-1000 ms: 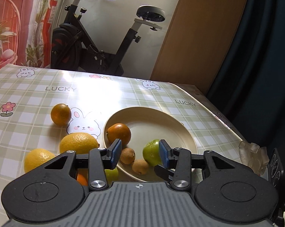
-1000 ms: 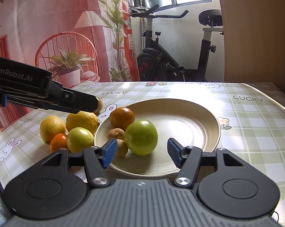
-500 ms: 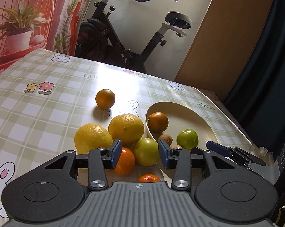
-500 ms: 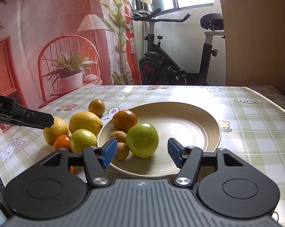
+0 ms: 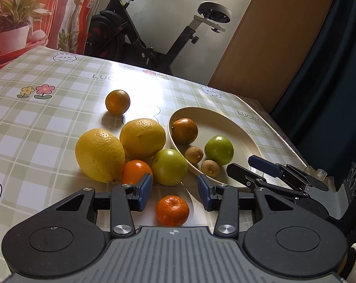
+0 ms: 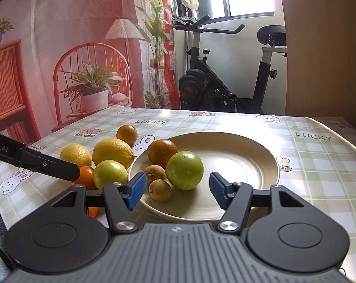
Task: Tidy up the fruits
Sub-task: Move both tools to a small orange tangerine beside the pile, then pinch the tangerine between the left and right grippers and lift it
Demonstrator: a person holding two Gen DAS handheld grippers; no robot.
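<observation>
Just short of the cream plate (image 5: 246, 139), a small mandarin (image 5: 172, 210) lies between the wide-spread fingers of the left gripper (image 5: 175, 190), untouched. Right gripper (image 6: 178, 189), also wide and empty, hovers over the plate's near rim beside a green apple (image 6: 184, 173).

Cream plate (image 6: 260, 165) holds a dark orange (image 6: 162, 152), a green apple (image 6: 184, 170) and two small brown fruits (image 6: 160, 189). Beside its rim: two lemons (image 5: 99, 154), another green apple (image 5: 169, 167), two tangerines (image 5: 172, 210). One orange (image 5: 117, 102) sits apart.
</observation>
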